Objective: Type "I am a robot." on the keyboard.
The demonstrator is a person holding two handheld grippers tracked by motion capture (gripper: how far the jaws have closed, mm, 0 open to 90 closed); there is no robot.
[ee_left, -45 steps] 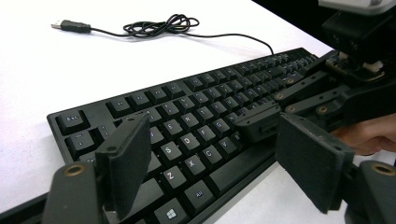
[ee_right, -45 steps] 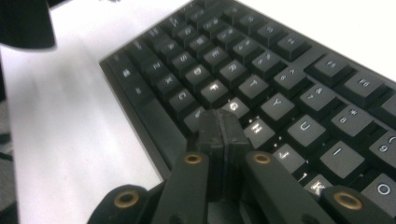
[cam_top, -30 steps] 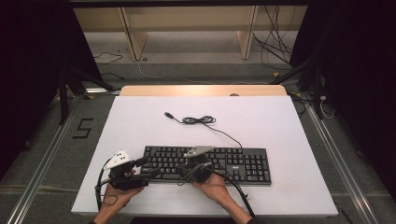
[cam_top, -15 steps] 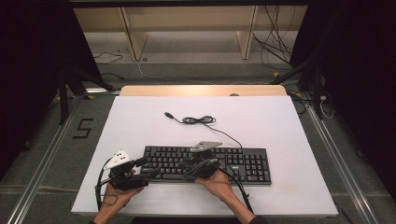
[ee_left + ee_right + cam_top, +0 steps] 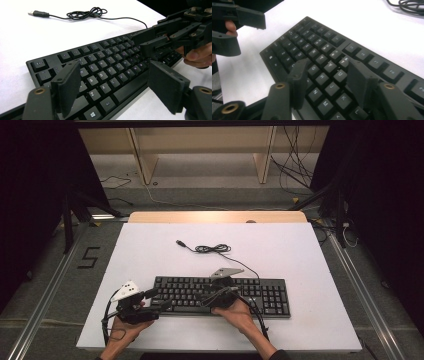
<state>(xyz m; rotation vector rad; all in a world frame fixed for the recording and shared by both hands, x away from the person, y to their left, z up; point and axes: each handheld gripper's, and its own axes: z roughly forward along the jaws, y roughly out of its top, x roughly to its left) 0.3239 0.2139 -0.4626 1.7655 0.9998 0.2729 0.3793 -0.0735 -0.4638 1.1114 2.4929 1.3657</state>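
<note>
Over keyboard mid keys, right gripper partly open, empty; left gripper wide open, empty.

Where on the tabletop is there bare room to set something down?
Bare white table left of the coiled cable, right of the keyboard and along the far edge. Crowded: keyboard's near side, with left gripper and right gripper.

White table top with a wooden far edge, grey floor marked "5", pale wooden shelving behind, dark surroundings on both sides.
</note>
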